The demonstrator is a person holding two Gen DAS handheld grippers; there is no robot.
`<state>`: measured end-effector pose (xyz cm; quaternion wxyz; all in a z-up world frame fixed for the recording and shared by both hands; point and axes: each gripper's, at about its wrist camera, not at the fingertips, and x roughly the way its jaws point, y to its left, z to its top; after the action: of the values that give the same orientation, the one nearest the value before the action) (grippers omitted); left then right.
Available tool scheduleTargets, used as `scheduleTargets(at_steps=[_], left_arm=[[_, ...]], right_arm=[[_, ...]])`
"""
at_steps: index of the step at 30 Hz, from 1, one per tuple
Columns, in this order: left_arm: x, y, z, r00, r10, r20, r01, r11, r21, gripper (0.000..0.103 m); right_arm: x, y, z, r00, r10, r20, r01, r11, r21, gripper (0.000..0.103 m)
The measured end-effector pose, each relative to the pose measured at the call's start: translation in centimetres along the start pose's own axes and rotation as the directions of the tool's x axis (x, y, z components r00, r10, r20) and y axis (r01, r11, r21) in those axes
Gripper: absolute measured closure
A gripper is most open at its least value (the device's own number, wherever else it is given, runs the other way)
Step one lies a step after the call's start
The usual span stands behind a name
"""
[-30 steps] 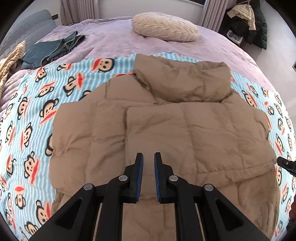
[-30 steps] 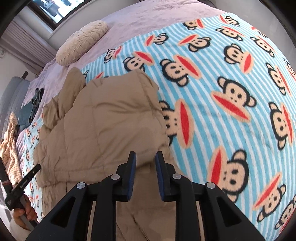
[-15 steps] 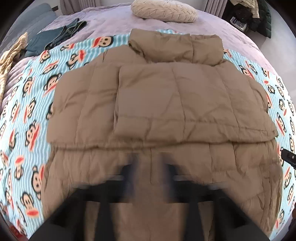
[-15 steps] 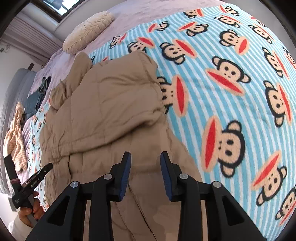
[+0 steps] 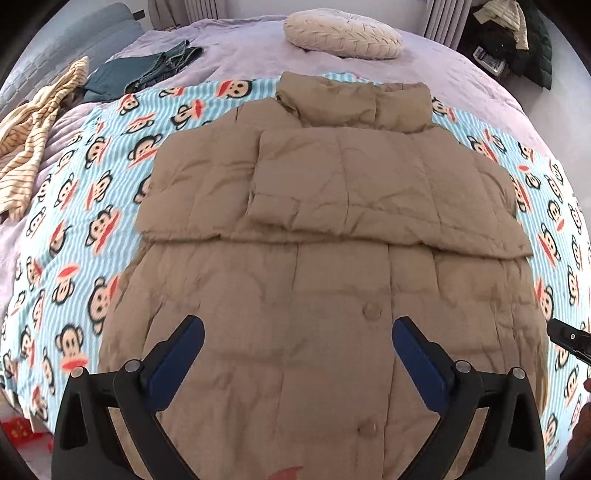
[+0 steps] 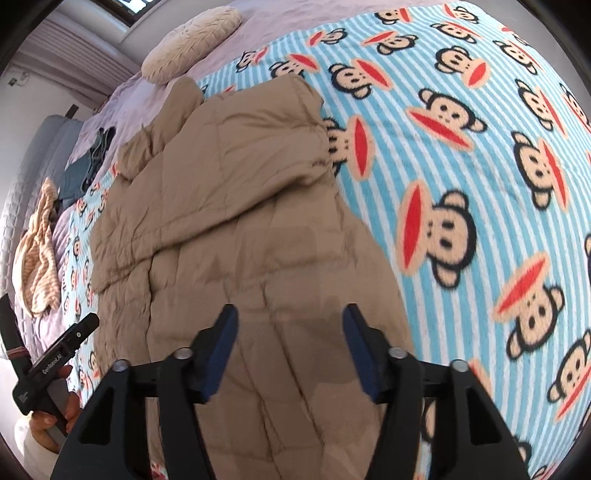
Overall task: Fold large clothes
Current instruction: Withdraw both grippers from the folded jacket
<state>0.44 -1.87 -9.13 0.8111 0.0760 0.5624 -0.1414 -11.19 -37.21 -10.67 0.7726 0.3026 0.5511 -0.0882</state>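
A tan quilted puffer jacket (image 5: 332, 229) lies flat on a blue striped monkey-print blanket (image 5: 85, 206) on the bed, hood at the far end, both sleeves folded across the chest. My left gripper (image 5: 295, 332) is open and empty, hovering over the jacket's lower part near its snaps. In the right wrist view the same jacket (image 6: 236, 206) shows from its right side. My right gripper (image 6: 290, 321) is open and empty above the jacket's lower right part. The left gripper's body (image 6: 59, 354) shows at the left there.
A cream pillow (image 5: 343, 33) lies at the head of the bed. Dark jeans (image 5: 147, 70) and a tan striped garment (image 5: 33, 125) lie far left on the purple bedspread (image 5: 461, 81). Dark clothes (image 5: 517, 40) are piled at the far right off the bed.
Both grippers have pulled back toward the jacket's hem and opened wide from nearly shut. The jacket lies as before.
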Motion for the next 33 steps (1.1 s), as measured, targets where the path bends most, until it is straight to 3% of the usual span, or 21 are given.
scheduleTargets(at_steps=[5, 11, 19, 21, 27, 33], left_arm=[[-2.0, 0.8, -2.1, 1.000, 0.009, -0.028, -0.008, 1.000, 0.027, 0.001], [-3.1, 3.4, -5.2, 0.998, -0.002, -0.069, 0.005, 0.999, 0.035, 0.001], [-4.6, 8.9, -9.3, 0.998, 0.000, -0.062, 0.000, 1.000, 0.007, 0.001], [-4.7, 10.3, -10.1, 0.997, -0.010, -0.073, 0.009, 1.000, -0.012, 0.001], [-5.0, 13.0, -12.5, 0.995, -0.024, -0.092, 0.021, 0.999, -0.037, 0.001], [-4.8, 15.0, -14.2, 0.992, -0.058, -0.110, 0.051, 0.996, -0.068, 0.001]], right_arm=[[-0.4, 0.6, -2.5, 1.000, 0.009, -0.026, -0.008, 0.999, 0.031, 0.023], [-1.0, 2.8, -6.0, 0.999, 0.045, -0.029, -0.043, 0.997, 0.059, 0.020], [-1.3, 6.4, -11.2, 0.996, 0.075, -0.038, -0.072, 0.995, 0.063, 0.015], [-1.2, 6.9, -12.5, 0.996, 0.078, -0.039, -0.074, 0.994, 0.082, 0.001], [-1.4, 6.9, -15.4, 0.996, 0.085, -0.023, -0.081, 0.987, 0.141, 0.000], [-1.7, 4.1, -17.5, 0.998, 0.067, -0.001, -0.064, 0.953, 0.295, 0.000]])
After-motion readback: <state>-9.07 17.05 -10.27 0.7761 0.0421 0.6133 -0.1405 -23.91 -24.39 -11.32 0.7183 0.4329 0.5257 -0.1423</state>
